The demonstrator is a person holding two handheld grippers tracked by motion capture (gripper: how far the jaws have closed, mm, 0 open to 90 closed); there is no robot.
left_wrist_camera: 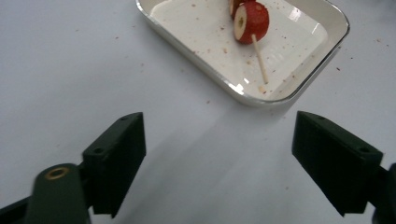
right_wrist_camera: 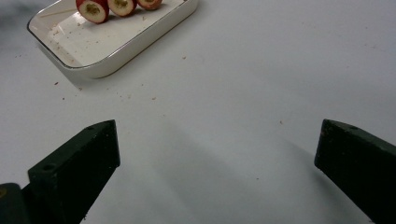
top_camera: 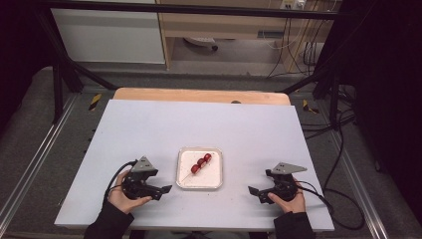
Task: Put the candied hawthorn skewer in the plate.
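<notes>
1. Nearest the camera, at the bottom of the high view: the person's two dark-sleeved forearms, each hand holding a black two-jaw gripper. The left gripper (top_camera: 164,189) sits lower left of centre; the right gripper (top_camera: 254,192) sits lower right of centre.
2. Left gripper: its own view shows the jaws standing wide apart with nothing between them, low over the table surface.
3. Right gripper: its own view likewise shows the jaws spread wide and empty.
4. Work surface: a pale grey rectangular table top (top_camera: 149,129), speckled with small reddish-brown crumbs in both gripper views.
5. Work item: a thin wooden skewer threaded with three red, round fruit slices (top_camera: 201,162), pale at the cut faces. It lies slantwise inside a shallow white rectangular tray with rounded corners (top_camera: 185,182), just below the middle of the high view, between the two grippers.
6. In the left gripper view the bare stick end (left_wrist_camera: 260,65) points toward the tray's near rim, in the upper right of the frame. In the right gripper view the slices (right_wrist_camera: 93,9) appear at the upper left.
7. Progress, as judged: the skewer lies untouched in the tray. Neither gripper contacts tray or skewer; both are near but apart from the tray. Approach, grasp and any handling of the fruit all remain to be done.
</notes>
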